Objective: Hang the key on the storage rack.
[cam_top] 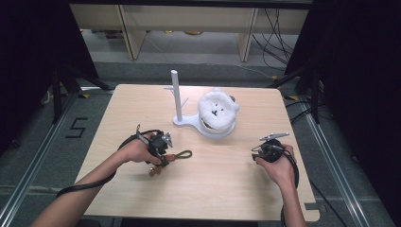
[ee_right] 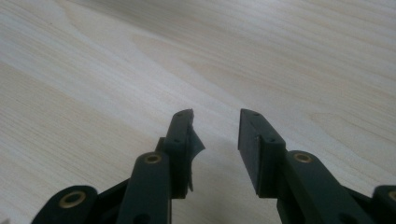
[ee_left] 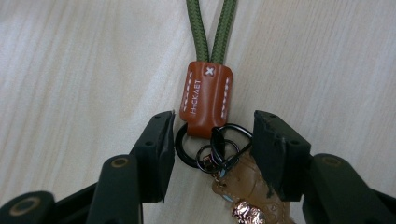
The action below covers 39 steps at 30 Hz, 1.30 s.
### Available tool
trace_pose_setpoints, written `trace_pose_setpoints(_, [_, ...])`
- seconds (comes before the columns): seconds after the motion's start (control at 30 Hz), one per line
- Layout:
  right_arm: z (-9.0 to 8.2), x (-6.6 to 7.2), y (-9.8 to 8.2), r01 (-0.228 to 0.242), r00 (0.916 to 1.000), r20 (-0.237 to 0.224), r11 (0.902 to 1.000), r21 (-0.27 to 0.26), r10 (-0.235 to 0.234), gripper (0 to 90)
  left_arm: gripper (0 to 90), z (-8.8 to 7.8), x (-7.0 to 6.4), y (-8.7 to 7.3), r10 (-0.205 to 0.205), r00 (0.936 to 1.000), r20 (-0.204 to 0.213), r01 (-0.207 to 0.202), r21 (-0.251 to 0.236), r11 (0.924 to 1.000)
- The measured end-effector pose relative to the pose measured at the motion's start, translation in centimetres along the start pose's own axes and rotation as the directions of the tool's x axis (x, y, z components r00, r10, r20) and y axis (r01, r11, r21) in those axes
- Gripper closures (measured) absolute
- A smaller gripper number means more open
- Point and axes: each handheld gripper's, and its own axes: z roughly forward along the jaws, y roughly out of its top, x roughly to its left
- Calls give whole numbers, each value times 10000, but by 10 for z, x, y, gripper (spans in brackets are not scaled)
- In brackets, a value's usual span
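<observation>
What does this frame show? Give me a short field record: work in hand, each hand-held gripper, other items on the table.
work in hand: picking up a keychain with green cord loop, brown leather tab and black rings, lying flat on the table
left hand-held gripper: jaws astride the rings, left pad at the ring, right pad apart
right hand-held gripper: open, nothing between the jaws, above bare wood
other items: white stand with upright post; white plush bear on the stand's base

A lab: black curtains (cam_top: 28, 71), floor rails (cam_top: 33, 161), loose cables (cam_top: 276, 33).
</observation>
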Motion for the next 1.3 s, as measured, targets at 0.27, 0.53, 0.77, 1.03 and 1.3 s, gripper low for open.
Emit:
trace_pose_setpoints(0.27, [-1, 0, 0, 24, 10000, 13, 10000, 45, -24, 662, 481, 3, 5, 5, 138, 9996, 253, -147, 377, 9992])
trace_pose_setpoints(0.53, [0, 0, 0, 0, 10000, 14, 10000, 32, 0, 661, 484, 4, 6, 8, 191, 9991, 370, -206, 419, 9989])
trace_pose_setpoints(0.77, [-1, 0, 0, 35, 10000, -36, 10000, 47, -35, 662, 487, 5, 9, 13, 377, 9976, 588, -419, 714, 9966])
trace_pose_setpoints(1.03, [1, -2, -1, 152, 9999, -74, 9999, -4, -152, 661, 483, 6, 8, 18, 270, 9976, 637, -318, 763, 9966])
trace_pose_setpoints(1.3, [1, 0, 0, 83, 9999, -64, 10000, 4, -83, 660, 491, 8, 12, 21, 193, 9950, 981, -304, 1124, 9932])
